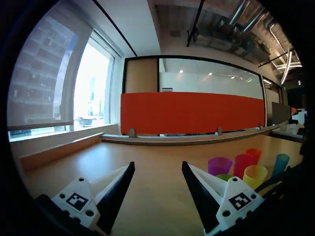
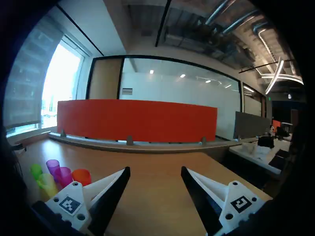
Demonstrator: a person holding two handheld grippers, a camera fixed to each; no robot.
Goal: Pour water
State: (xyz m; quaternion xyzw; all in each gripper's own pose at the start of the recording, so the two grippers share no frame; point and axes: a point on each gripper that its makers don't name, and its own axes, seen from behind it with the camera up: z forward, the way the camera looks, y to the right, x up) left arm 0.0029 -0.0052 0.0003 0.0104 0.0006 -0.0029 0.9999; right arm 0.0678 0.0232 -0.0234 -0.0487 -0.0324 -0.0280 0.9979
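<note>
Cups (image 1: 244,168): translucent plastic, upright, clustered on the wooden table (image 1: 157,204). Can't tell if any holds water.

Left gripper view, left to right:
- window (image 1: 92,90)
- left gripper (image 1: 157,164), fingers wide apart with nothing between them, just bare tabletop
- the cluster, right of the right-hand finger: purple cup (image 1: 219,165), green cup (image 1: 224,177) mostly hidden behind the finger, pink cup (image 1: 240,161), orange cup (image 1: 254,154) behind it, yellow cup (image 1: 255,176) in front, teal cup (image 1: 281,163) farthest right
- orange divider panel (image 1: 193,112) along the table's far edge

Right gripper view:
- the cluster sits far left, beside the left-hand finger
- right gripper (image 2: 155,169), fingers also spread, gripping nothing
- second desk (image 2: 256,155) with clutter at right
</note>
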